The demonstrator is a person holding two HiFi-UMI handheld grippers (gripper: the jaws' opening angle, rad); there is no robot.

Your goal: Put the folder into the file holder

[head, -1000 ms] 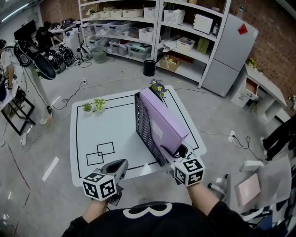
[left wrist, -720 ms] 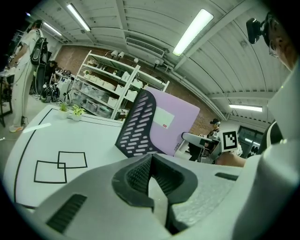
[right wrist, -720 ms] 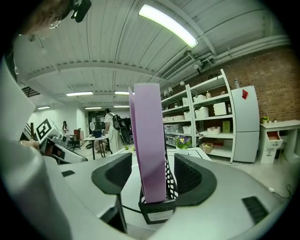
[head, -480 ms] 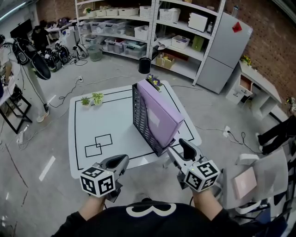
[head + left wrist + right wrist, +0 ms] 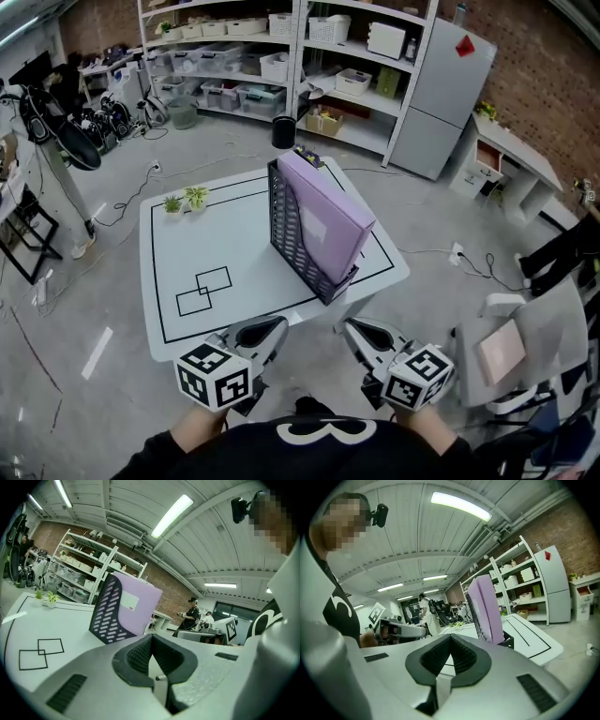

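Observation:
A lilac folder (image 5: 323, 217) stands inside the dark perforated file holder (image 5: 292, 244) on the white table (image 5: 225, 251); it also shows as the folder (image 5: 136, 606) in the holder (image 5: 107, 618) and as the folder (image 5: 487, 606). My left gripper (image 5: 272, 330) and right gripper (image 5: 354, 332) both hang off the table's near edge, close to my body, jaws shut and empty. Neither touches the folder or the holder.
Two small potted plants (image 5: 186, 201) stand at the table's far left corner, flowers behind the holder. Black outlined squares (image 5: 204, 290) mark the table. Shelving (image 5: 281, 47), a grey cabinet (image 5: 441, 89) and a chair (image 5: 516, 356) surround the table. People stand further off (image 5: 190, 616).
My right gripper let go of the folder, pulled back off the table toward me and shut. The left gripper drifted slightly right. The folder stays in the holder.

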